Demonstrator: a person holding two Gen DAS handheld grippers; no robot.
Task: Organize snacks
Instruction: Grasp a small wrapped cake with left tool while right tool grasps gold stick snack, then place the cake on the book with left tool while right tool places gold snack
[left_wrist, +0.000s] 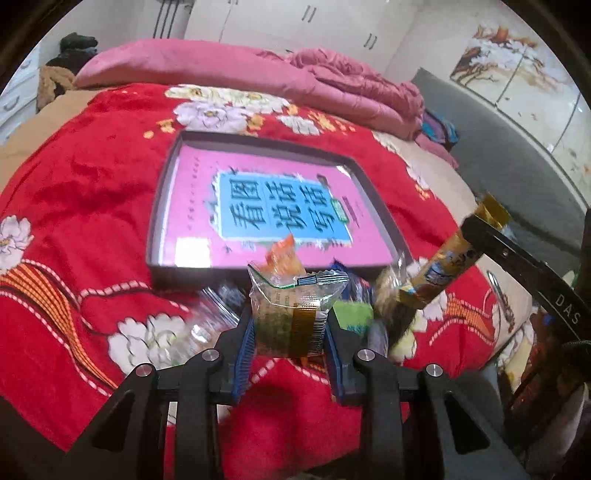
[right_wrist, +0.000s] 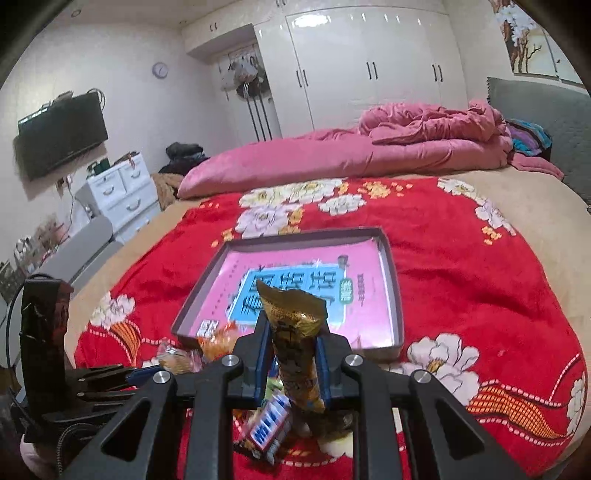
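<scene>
Two tools up | left tool (left_wrist: 290, 325) squeezes a clear snack bag (left_wrist: 291, 314) | right tool (right_wrist: 293, 354) squeezes a gold snack stick (right_wrist: 295, 343) | more snacks (right_wrist: 207, 350) by the gray tray (right_wrist: 395, 295) | red flower blanket (right_wrist: 461, 280) on the bed, white closet (right_wrist: 369, 66) behind

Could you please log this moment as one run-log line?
left gripper: shut on green packet | right gripper: shut on gold stick | tray: no snacks

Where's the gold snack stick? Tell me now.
The gold snack stick is clamped upright in the right gripper, in front of the tray on the red blanket.
</scene>
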